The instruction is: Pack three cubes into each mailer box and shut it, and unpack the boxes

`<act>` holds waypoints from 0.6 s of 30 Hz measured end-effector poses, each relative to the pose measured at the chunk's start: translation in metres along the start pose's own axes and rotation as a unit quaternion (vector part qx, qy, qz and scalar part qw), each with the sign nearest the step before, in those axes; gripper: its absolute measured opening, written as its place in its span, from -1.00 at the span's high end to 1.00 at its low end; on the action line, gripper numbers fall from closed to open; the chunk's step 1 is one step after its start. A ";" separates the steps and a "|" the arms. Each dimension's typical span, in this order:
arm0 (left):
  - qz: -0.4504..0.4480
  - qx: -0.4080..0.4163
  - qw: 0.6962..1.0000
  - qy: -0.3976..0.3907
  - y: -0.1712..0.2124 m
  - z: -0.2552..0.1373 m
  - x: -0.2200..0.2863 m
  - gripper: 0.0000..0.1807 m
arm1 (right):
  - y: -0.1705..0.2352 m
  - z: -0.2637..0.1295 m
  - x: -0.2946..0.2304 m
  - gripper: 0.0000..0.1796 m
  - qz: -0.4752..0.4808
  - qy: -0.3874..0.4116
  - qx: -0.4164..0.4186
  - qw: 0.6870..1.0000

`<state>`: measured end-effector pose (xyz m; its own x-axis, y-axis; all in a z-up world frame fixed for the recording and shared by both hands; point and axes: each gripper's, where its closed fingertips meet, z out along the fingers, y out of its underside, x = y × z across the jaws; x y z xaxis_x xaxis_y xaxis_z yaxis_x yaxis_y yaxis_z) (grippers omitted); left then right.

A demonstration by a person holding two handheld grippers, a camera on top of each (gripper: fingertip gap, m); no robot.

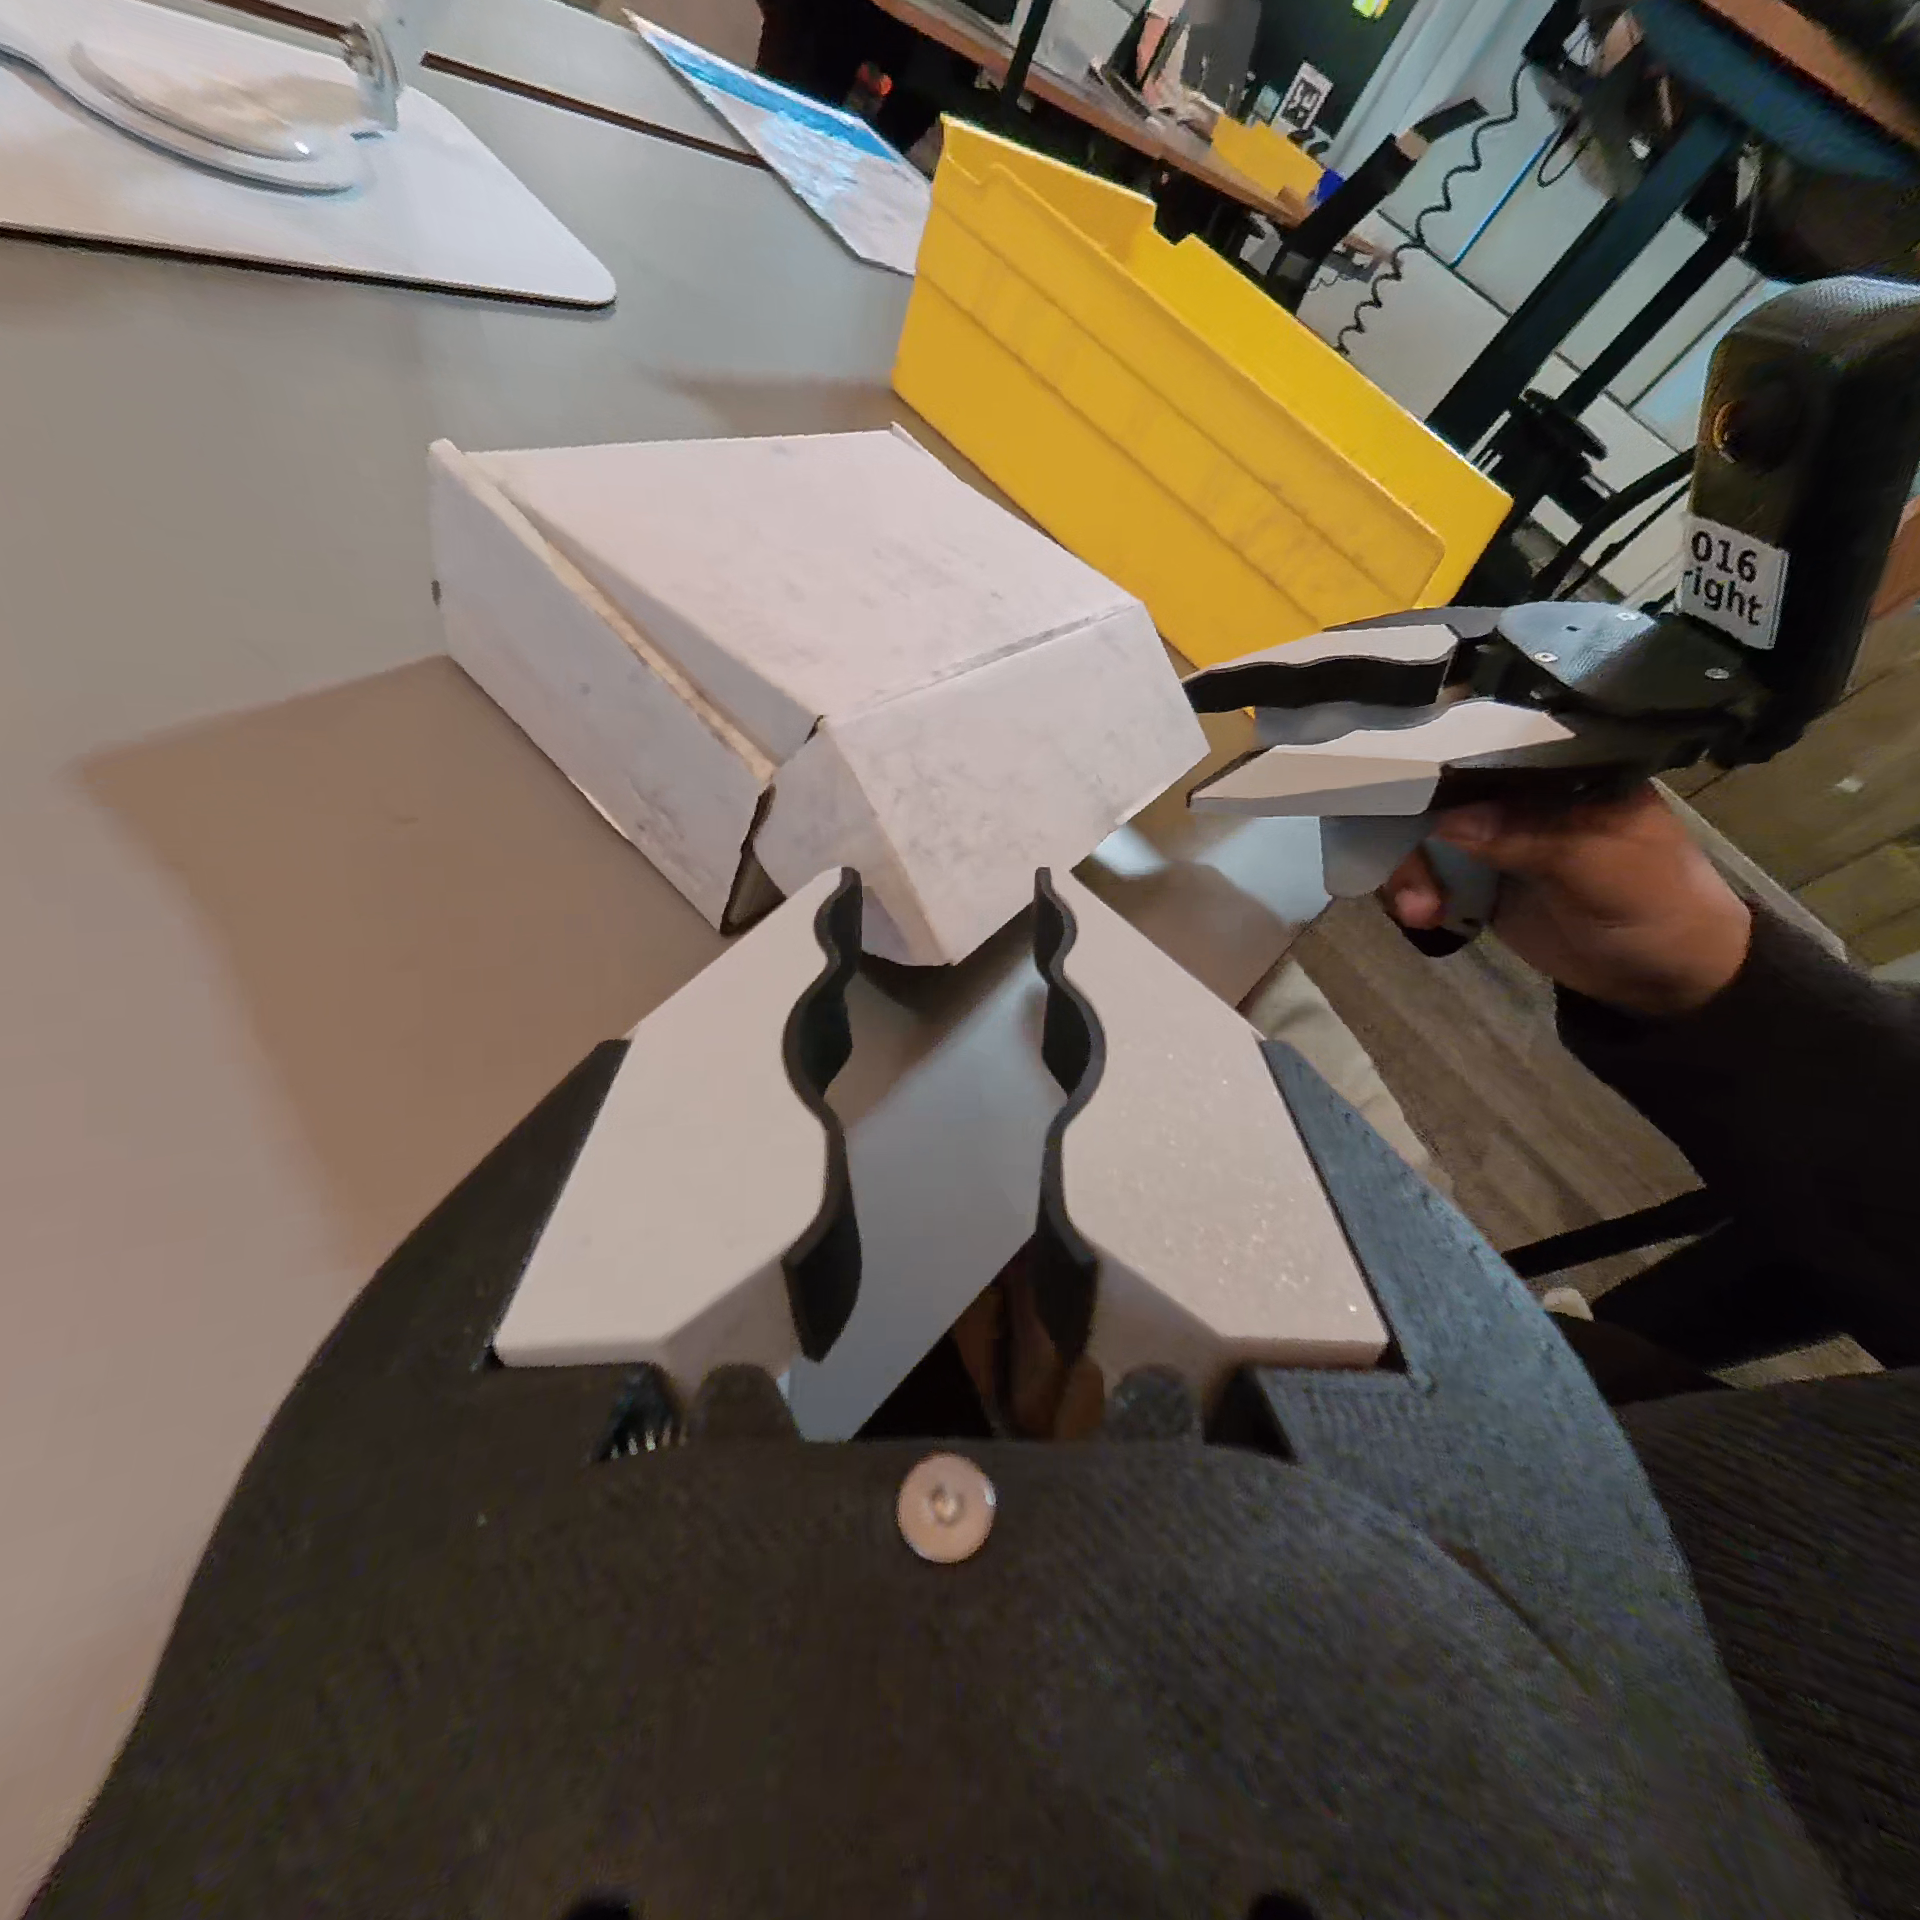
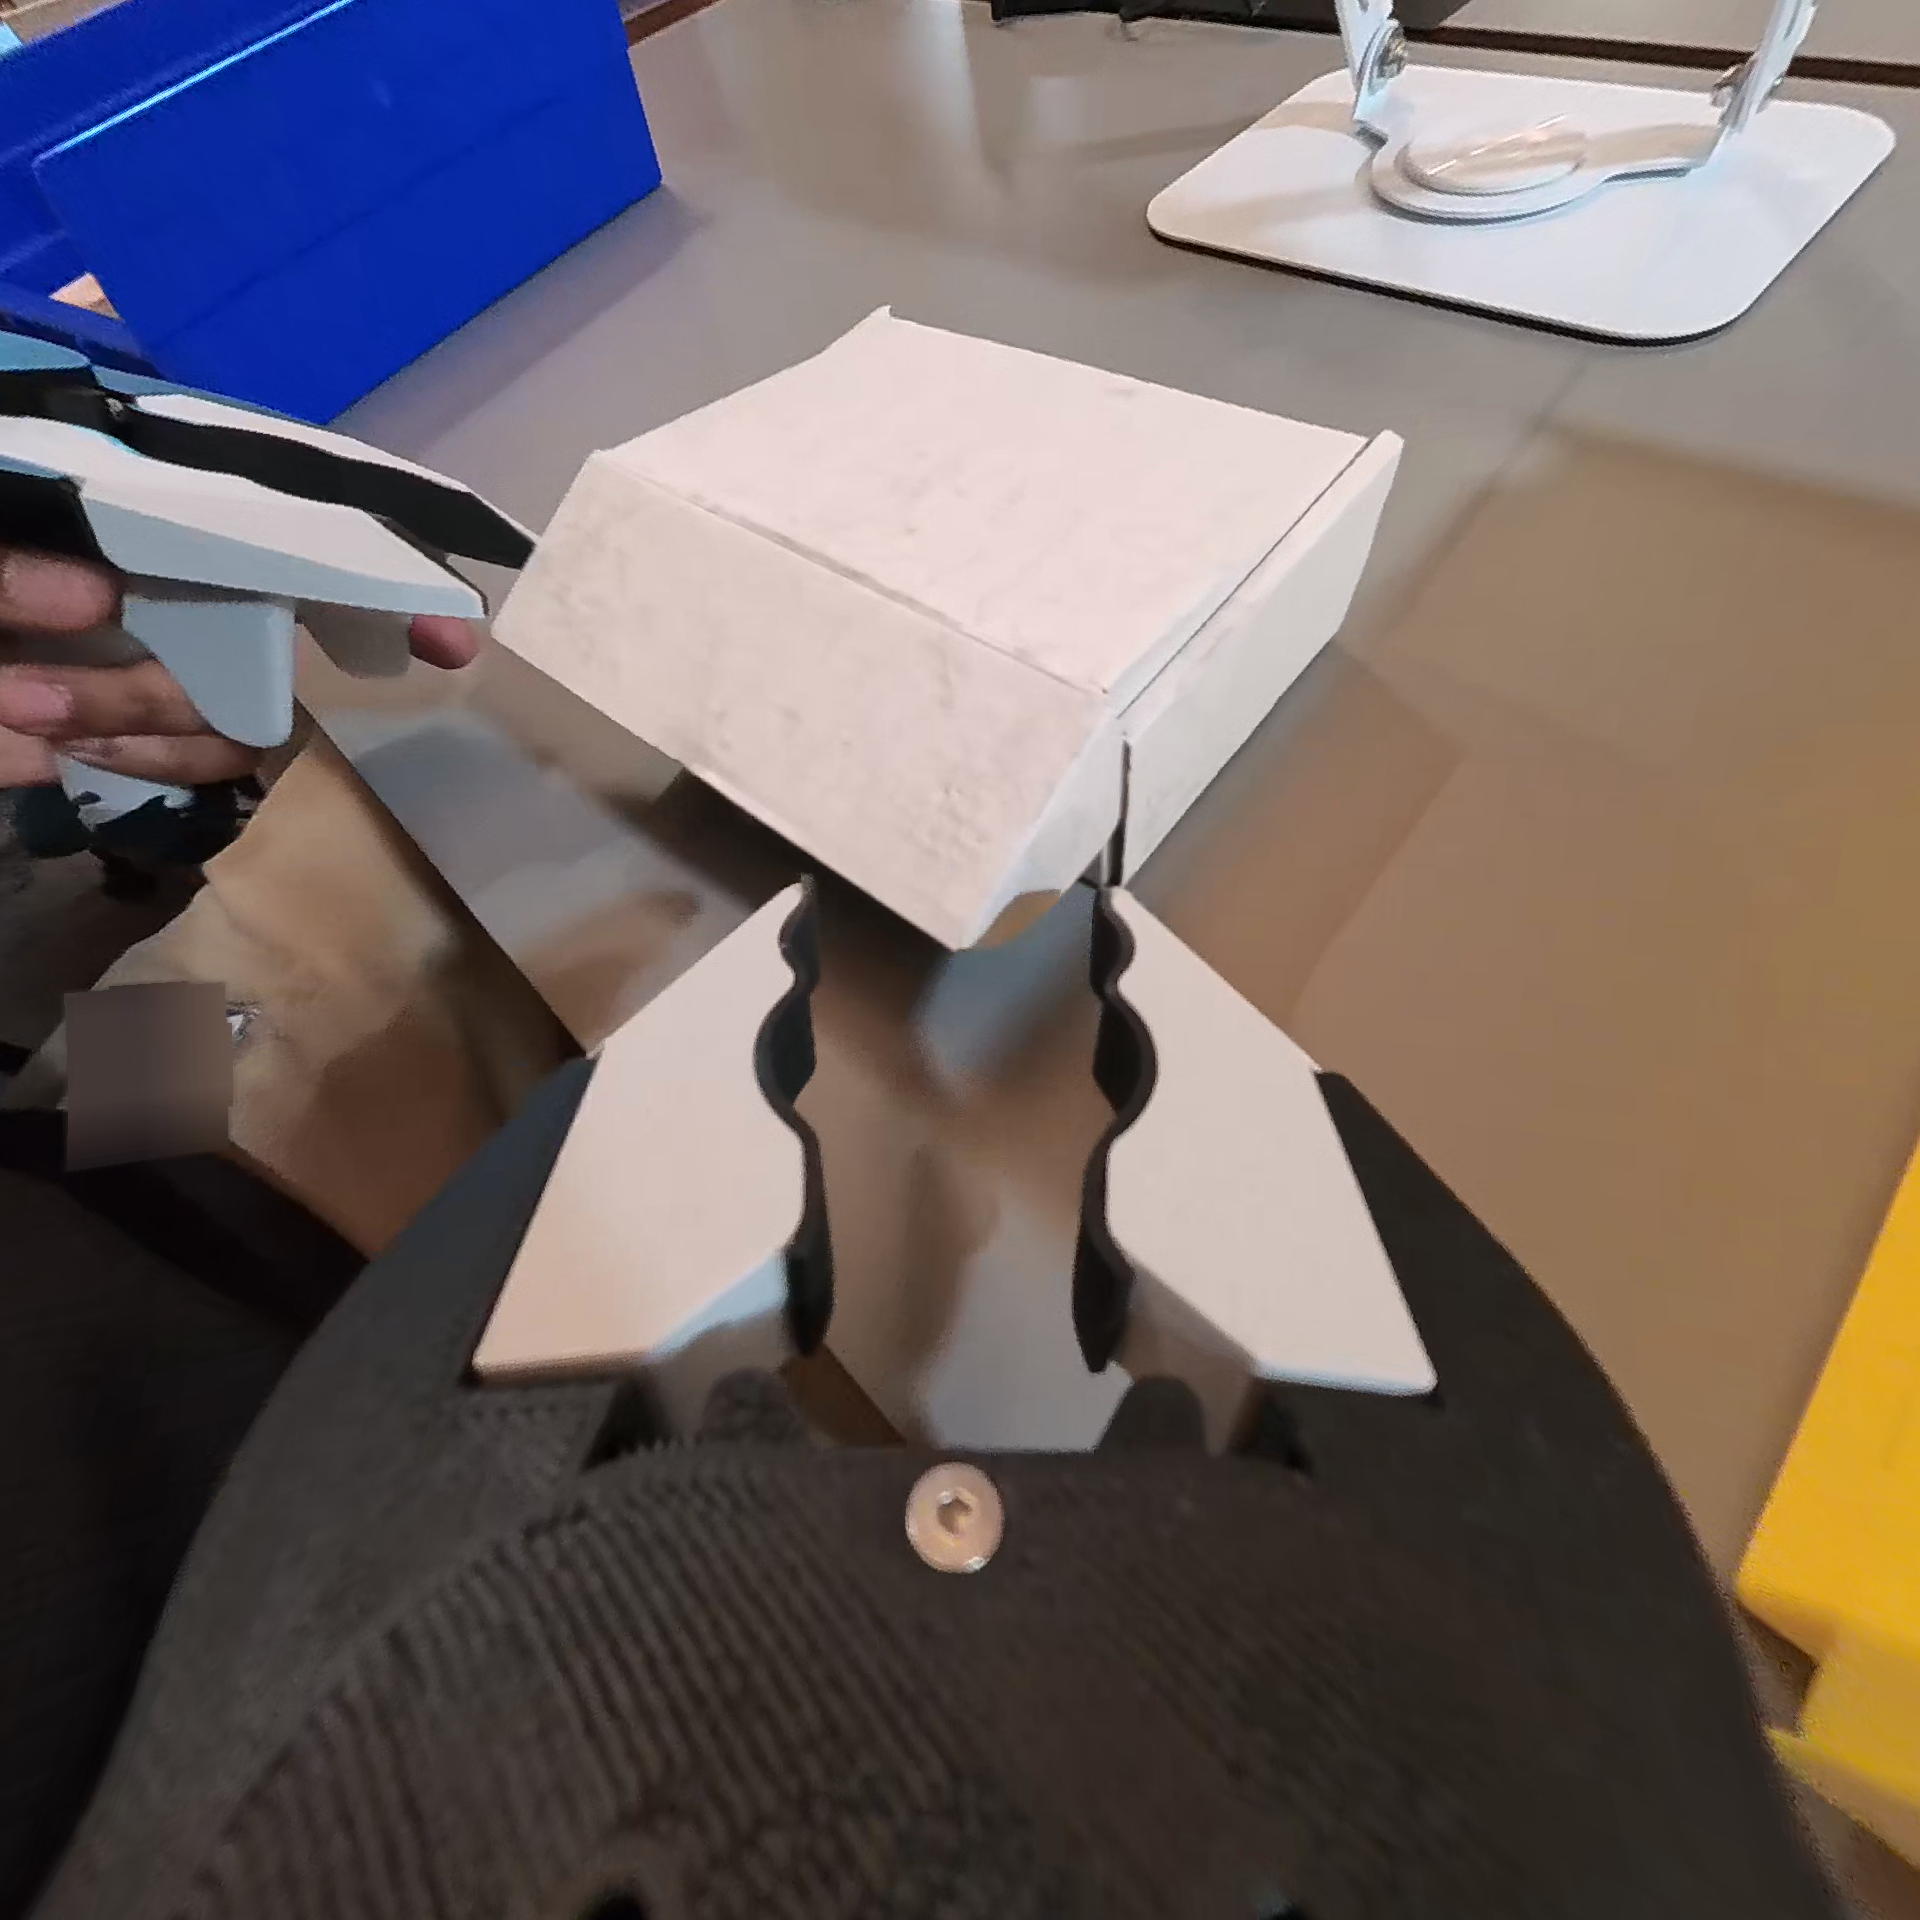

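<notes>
Left wrist view: the white mailer box (image 1: 790, 623) lies shut on the worktop (image 1: 260, 779), its front flap directly ahead of the left tool (image 1: 948, 883), which gapes empty. The right tool (image 1: 1195, 743), also open and empty, flanks the box's right corner, equally near.

Grey bench (image 1: 260, 727); wood-plank floor (image 1: 1455, 1039) beyond its edge. Wood-topped tables (image 1: 1122, 104) on dark frames behind, coiled cable (image 1: 1434, 208) hanging.
</notes>
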<state>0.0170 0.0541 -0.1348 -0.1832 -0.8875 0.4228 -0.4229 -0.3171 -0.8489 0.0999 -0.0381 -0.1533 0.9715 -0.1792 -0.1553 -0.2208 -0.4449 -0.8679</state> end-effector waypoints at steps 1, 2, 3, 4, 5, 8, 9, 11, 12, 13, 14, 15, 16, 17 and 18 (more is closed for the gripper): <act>0.003 -0.001 1.000 -0.001 0.000 0.002 0.000 0.65 | 0.000 0.000 0.000 0.42 0.002 -0.005 0.000 1.000; 0.009 -0.004 1.000 -0.006 0.000 0.004 -0.001 0.64 | -0.001 0.000 -0.001 0.41 0.006 -0.012 0.003 1.000; 0.017 -0.009 1.000 -0.013 0.002 0.006 -0.004 0.63 | -0.002 0.000 -0.002 0.41 0.011 -0.017 0.008 1.000; 0.024 -0.014 0.999 -0.016 0.003 0.008 -0.005 0.63 | -0.003 0.000 -0.001 0.41 0.013 -0.019 0.010 1.000; 0.028 -0.014 0.999 -0.017 0.002 0.010 -0.005 0.62 | -0.003 0.000 0.000 0.41 0.011 -0.019 0.012 1.000; 0.037 -0.017 0.999 -0.013 0.002 0.015 -0.003 0.60 | -0.004 0.002 0.001 0.40 0.005 -0.026 0.006 1.000; 0.045 -0.022 0.999 -0.018 0.004 0.017 -0.004 0.59 | -0.007 0.003 0.002 0.40 0.001 -0.027 0.010 1.000; 0.063 -0.032 0.997 -0.029 0.006 0.019 -0.007 0.54 | -0.005 0.007 0.005 0.40 -0.010 -0.023 0.000 1.000; 0.072 -0.030 0.996 -0.033 0.005 0.020 -0.008 0.51 | -0.003 0.009 0.006 0.40 -0.016 -0.021 -0.006 1.000; 0.079 -0.028 0.996 -0.038 0.004 0.020 -0.009 0.49 | -0.003 0.011 0.008 0.40 -0.021 -0.019 -0.008 1.000; 0.082 -0.028 0.995 -0.042 0.003 0.020 -0.009 0.47 | -0.003 0.013 0.009 0.40 -0.023 -0.023 -0.011 0.999; 0.083 -0.029 0.995 -0.041 0.004 0.020 -0.008 0.48 | -0.003 0.014 0.008 0.40 -0.023 -0.028 -0.013 0.999; 0.083 -0.031 0.995 -0.035 0.005 0.020 -0.006 0.49 | -0.003 0.014 0.008 0.41 -0.022 -0.032 -0.012 0.999; 0.083 -0.032 0.995 -0.037 0.005 0.020 -0.006 0.49 | -0.003 0.014 0.007 0.41 -0.018 -0.034 -0.010 0.999; 0.085 -0.031 0.995 -0.040 0.005 0.020 -0.006 0.51 | -0.004 0.013 0.007 0.42 -0.014 -0.035 -0.007 0.999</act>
<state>0.0336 0.0515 -0.1481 -0.1869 -0.9513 0.2453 -0.4467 -0.1400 -0.8837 0.1085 -0.0263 -0.1573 0.9810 -0.1040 -0.1640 -0.1937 -0.4608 -0.8661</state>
